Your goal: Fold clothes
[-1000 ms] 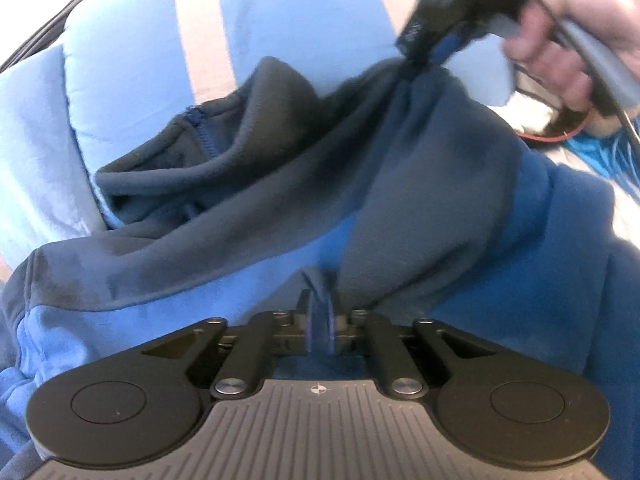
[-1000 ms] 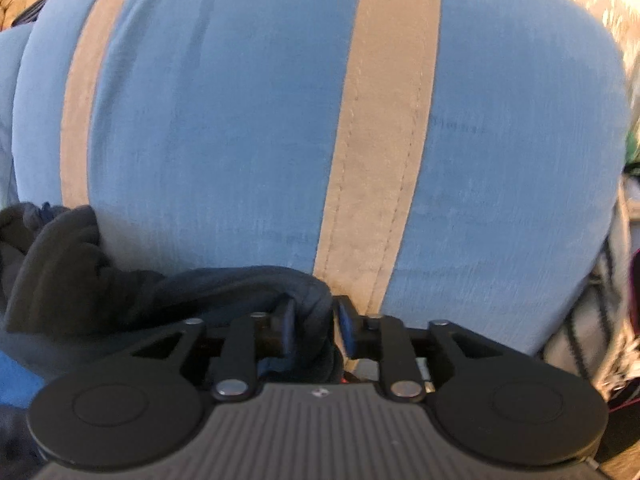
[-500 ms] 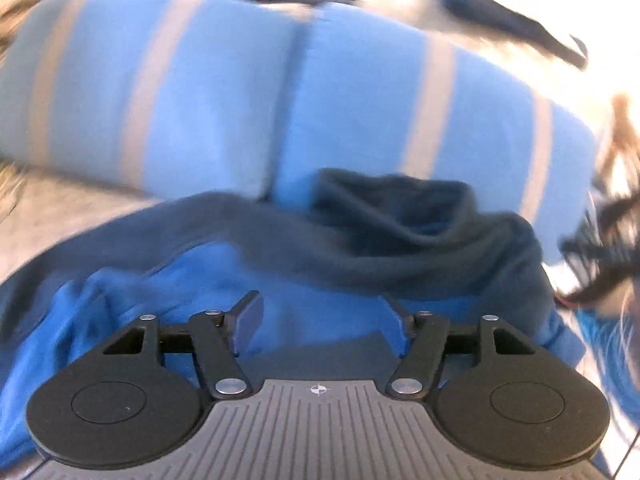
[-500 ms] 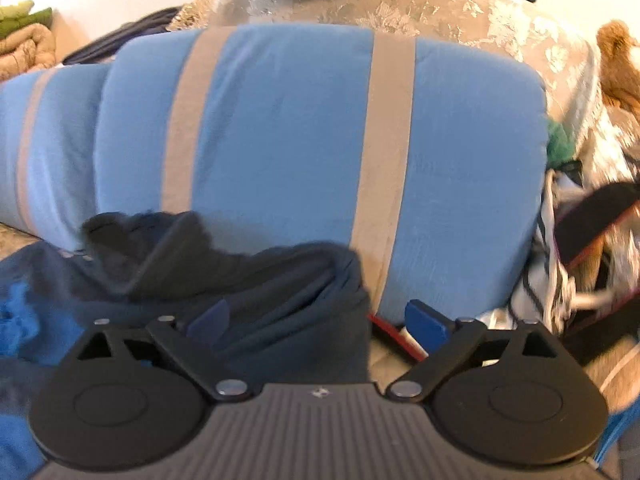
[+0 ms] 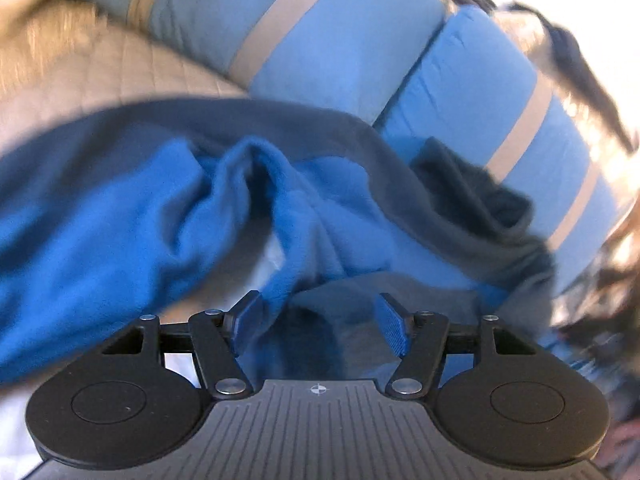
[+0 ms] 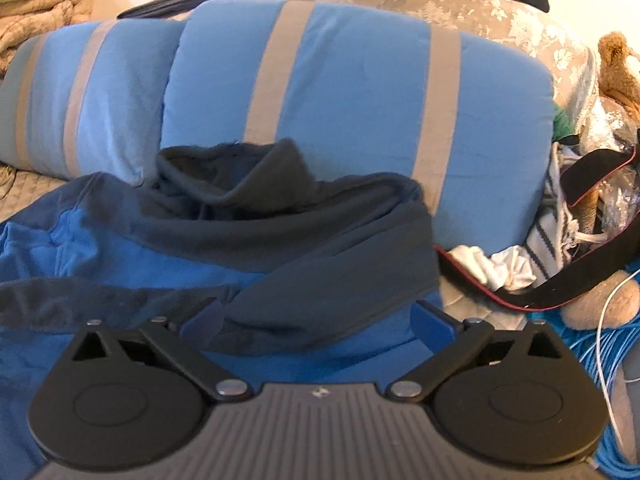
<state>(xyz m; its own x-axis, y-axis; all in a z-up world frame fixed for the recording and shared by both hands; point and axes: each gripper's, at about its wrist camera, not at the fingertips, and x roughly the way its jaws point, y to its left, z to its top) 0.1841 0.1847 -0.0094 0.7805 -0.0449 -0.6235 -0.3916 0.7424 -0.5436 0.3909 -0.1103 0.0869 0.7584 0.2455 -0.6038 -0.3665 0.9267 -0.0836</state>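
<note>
Garment: a fleece jacket [image 6: 132, 256], bright blue with dark navy panels, lies rumpled on a quilted beige bed cover [image 5: 120, 76].
Collar: the navy collar [image 6: 236, 172] stands up against a pillow.
Pillows: two light blue pillows [image 6: 352, 92] with tan stripes lie side by side behind the jacket.
Left gripper [image 5: 320, 320]: jaws apart, nothing pinched; a bright blue fold rises just ahead of its left finger.
Right gripper [image 6: 316, 316]: jaws spread wide, clamping nothing; a navy band of the jacket lies between and ahead of its fingers.
Right side: black strap [image 6: 580, 276], white cloth, blue cable [image 6: 612, 420], a plush toy [image 6: 620, 64].
</note>
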